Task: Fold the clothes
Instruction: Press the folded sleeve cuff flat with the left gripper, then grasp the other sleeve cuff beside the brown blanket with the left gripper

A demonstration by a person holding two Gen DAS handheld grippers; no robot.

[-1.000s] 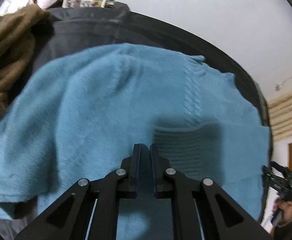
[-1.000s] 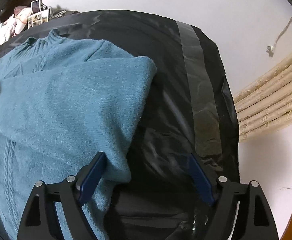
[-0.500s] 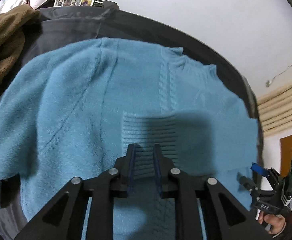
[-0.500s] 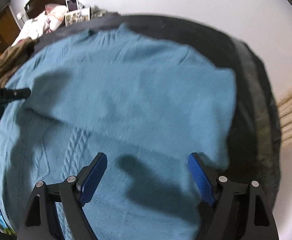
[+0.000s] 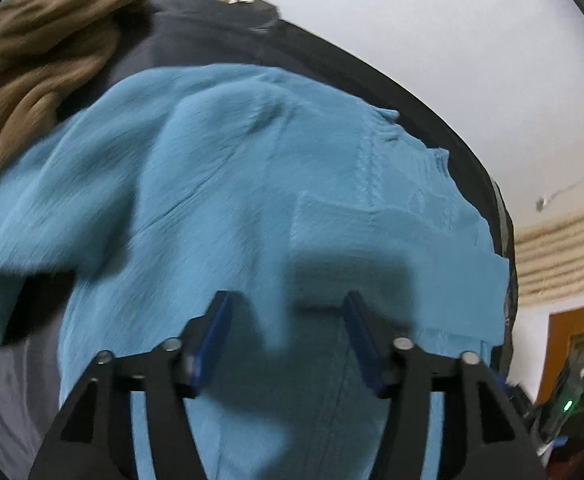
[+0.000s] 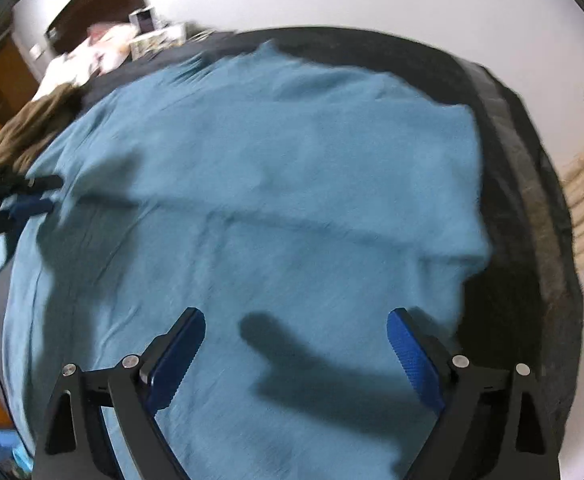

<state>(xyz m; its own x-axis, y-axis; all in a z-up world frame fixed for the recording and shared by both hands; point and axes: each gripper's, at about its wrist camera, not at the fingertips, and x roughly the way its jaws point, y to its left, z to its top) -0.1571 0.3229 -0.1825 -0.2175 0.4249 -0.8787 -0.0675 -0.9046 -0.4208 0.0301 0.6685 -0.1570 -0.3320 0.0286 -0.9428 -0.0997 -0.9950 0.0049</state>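
On the dark-covered table, a teal knit sweater lay spread nearly flat, with one sleeve folded across its body and a brown garment bunched beyond it at the far left. The left gripper hung above the sweater with its jaws apart; they had just been opening, and no cloth sat between the blue pads, so the sleeve cuff looked freshly let go. The right gripper stood spread wide over the sweater's right half, its jaws having just opened a little further, also holding nothing. Both views were blurred by motion. By my reading, a sleeve fold had just been laid down and the hands were free between grasps. The next move probably called for pinching the sweater at two points along one edge, most likely the hem or a side, gripping all layers together so the folded sleeve would not slide out.
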